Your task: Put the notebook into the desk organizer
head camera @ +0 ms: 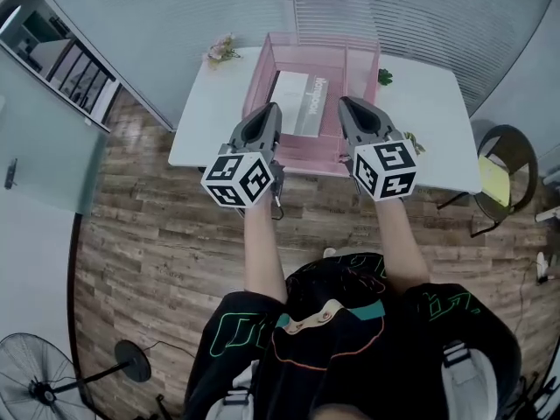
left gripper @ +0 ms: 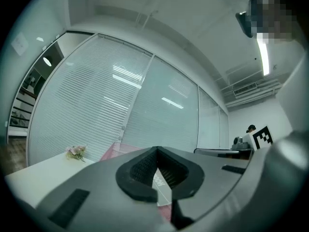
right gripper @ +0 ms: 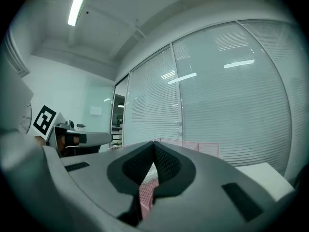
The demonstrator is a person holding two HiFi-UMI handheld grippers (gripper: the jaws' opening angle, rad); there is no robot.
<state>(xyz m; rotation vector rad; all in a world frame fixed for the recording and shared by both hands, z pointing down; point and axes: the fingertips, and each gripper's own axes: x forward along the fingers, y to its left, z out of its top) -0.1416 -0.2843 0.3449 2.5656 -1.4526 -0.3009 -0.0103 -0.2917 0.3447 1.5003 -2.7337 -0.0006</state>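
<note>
While you held both grippers side by side above the table's (head camera: 433, 94) near edge, the notebook (head camera: 300, 103) lay inside the pink desk organizer (head camera: 364, 52).
Your left gripper (head camera: 273, 109) had its jaws pressed together on nothing, and your right gripper (head camera: 345, 103) likewise. The notebook rested flat on the organizer's floor, beyond both tips; a flower sprig (head camera: 220, 51) lay just left of the organizer.

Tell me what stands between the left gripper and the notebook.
Nothing visible. The notebook lies inside the pink organizer, ahead of the shut jaws of the left gripper; only the organizer's mesh walls surround it.
</note>
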